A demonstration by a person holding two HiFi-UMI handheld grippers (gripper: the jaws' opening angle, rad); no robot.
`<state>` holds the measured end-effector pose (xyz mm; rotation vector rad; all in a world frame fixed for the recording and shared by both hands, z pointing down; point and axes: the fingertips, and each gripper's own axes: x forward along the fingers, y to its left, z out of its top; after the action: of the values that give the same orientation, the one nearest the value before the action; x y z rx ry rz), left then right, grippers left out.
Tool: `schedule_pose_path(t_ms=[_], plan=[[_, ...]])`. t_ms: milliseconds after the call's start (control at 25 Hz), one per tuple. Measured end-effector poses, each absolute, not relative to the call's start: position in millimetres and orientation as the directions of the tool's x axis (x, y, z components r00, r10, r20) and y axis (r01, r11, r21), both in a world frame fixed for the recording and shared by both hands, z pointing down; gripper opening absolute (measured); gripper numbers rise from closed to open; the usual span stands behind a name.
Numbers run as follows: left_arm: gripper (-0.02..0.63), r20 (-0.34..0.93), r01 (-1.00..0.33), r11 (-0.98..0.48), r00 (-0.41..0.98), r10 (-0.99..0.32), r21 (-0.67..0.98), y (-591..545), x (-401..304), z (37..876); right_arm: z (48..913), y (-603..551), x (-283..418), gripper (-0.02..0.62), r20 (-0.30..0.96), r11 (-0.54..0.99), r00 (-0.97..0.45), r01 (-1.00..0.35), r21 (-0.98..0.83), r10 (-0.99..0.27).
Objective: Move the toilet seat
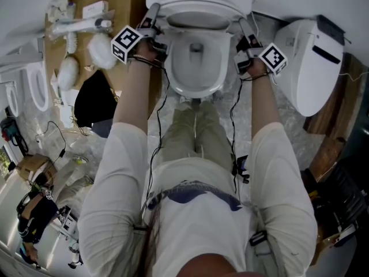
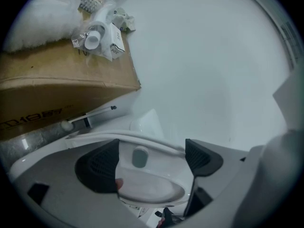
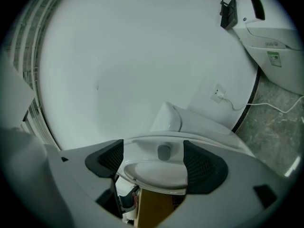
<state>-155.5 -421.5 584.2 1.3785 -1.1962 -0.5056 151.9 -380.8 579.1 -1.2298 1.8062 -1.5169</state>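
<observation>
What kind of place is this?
Likely a storeroom or workshop for bathroom fittings, not a home bathroom: a toilet with its toilet seat gripped, a second toilet beside it, and a cardboard box of loose parts.

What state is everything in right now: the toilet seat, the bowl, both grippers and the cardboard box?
toilet seat: lifted off the bowl, tilted up, gripped on both sides.
toilet bowl: uncovered.
left gripper: jaws shut on the toilet seat's left side.
right gripper: jaws shut on the toilet seat's right side.
cardboard box: closed.
</observation>
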Motion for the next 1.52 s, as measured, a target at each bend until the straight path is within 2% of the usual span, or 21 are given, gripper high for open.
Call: schedule_pose_path(t_ms=[400,640,840,1000,1160,1320,1520], plan=[[0.416,0.322,-0.347,0.193,0.365,-0.873,0.918,-427.8,-156.2,586.7,585.7,-384.1,157.2,0.398,0.199,-0.027,-0.468,-0.348,-0.937,-0.861],[0.416,0.301,-0.351,0.158,0.404,-0.864,0.923,-422.3,-156.4,581.9,569.4,-381.2,161.5,0.407,0.149,0.04,-0.45,-0.383,-0.923,-0.88],[0.416,0.294,-0.499,0.012,0.491,-0.82,0.867,-405.0,-155.3,550.1,543.3,-358.3,178.7,0.405,0.127,0.049,-0.394,-0.408,-0.911,-0.91],[0.416,0.267,-0.554,-0.1,0.542,-0.797,0.826,-374.2,-168.6,508.5,508.2,-314.5,172.1,0.407,0.114,0.047,-0.382,-0.389,-0.92,-0.917],[0.416,0.235,-0.584,-0.208,0.59,-0.772,0.784,-340.9,-184.4,464.7,465.0,-266.3,171.2,0.407,0.075,0.09,-0.356,-0.426,-0.9,-0.932],[0.416,0.23,-0.599,-0.268,0.623,-0.747,0.755,-288.0,-203.5,431.9,423.5,-208.7,167.2,0.407,0.041,0.118,-0.33,-0.448,-0.886,-0.943],[0.416,0.164,-0.579,-0.33,0.639,-0.751,0.745,-218.9,-212.2,376.6,378.6,-136.6,175.7,0.407,0.013,0.116,-0.262,-0.47,-0.875,-0.965]])
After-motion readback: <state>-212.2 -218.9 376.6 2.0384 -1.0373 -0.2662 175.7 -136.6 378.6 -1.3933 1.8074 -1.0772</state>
